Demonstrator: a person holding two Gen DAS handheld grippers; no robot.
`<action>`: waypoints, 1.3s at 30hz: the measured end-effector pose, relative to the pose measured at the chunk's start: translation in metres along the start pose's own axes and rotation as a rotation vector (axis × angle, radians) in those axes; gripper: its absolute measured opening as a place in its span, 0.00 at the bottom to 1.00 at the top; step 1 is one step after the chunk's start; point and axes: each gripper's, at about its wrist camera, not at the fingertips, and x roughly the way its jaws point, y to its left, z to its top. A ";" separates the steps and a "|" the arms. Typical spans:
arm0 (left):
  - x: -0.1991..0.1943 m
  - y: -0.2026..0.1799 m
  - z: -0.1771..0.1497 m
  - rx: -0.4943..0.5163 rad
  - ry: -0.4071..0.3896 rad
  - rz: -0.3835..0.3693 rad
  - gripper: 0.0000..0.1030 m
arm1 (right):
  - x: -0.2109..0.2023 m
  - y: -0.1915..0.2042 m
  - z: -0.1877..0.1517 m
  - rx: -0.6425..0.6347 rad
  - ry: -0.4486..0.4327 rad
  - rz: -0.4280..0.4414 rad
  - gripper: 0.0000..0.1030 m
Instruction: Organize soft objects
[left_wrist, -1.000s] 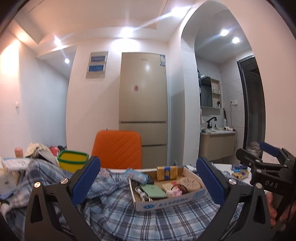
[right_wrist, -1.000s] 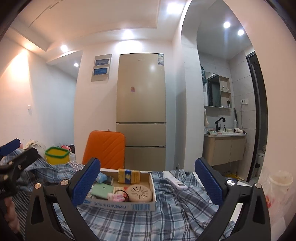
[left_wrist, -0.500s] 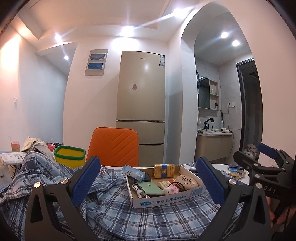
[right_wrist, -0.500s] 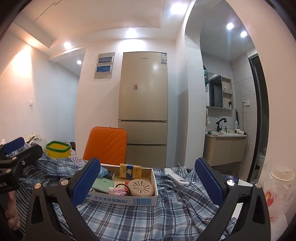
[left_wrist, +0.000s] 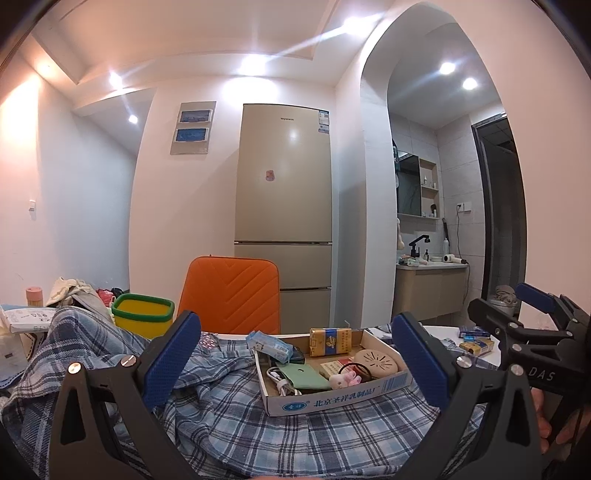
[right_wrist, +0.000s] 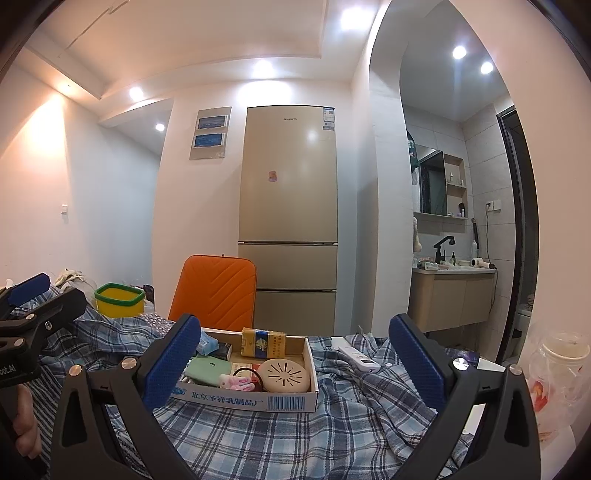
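Both cameras are tilting upward compared with a second ago, so more ceiling is showing and the desk is sinking lower in view. Left gripper and right gripper are both hanging released, jaws spread wide, grasping nothing. Between and beneath them the blue plaid shirt is lying crumpled across the desk, unfolded, with a cardboard box of small items sitting on top of it. Judging from this, the organizing is barely starting: the shirt is not yet smoothed or folded, and the box is probably needing to come off it first. Behind the desk an orange chair and a yellow bin are standing.
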 end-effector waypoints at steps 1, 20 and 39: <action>0.001 0.000 0.000 -0.003 0.005 -0.009 1.00 | 0.000 0.000 0.000 0.001 0.002 0.001 1.00; 0.003 0.003 -0.001 -0.018 0.022 -0.008 1.00 | 0.000 -0.001 -0.001 0.000 0.000 0.009 1.00; 0.004 0.006 -0.002 -0.023 0.019 0.000 1.00 | -0.001 -0.001 0.001 0.002 0.003 0.010 1.00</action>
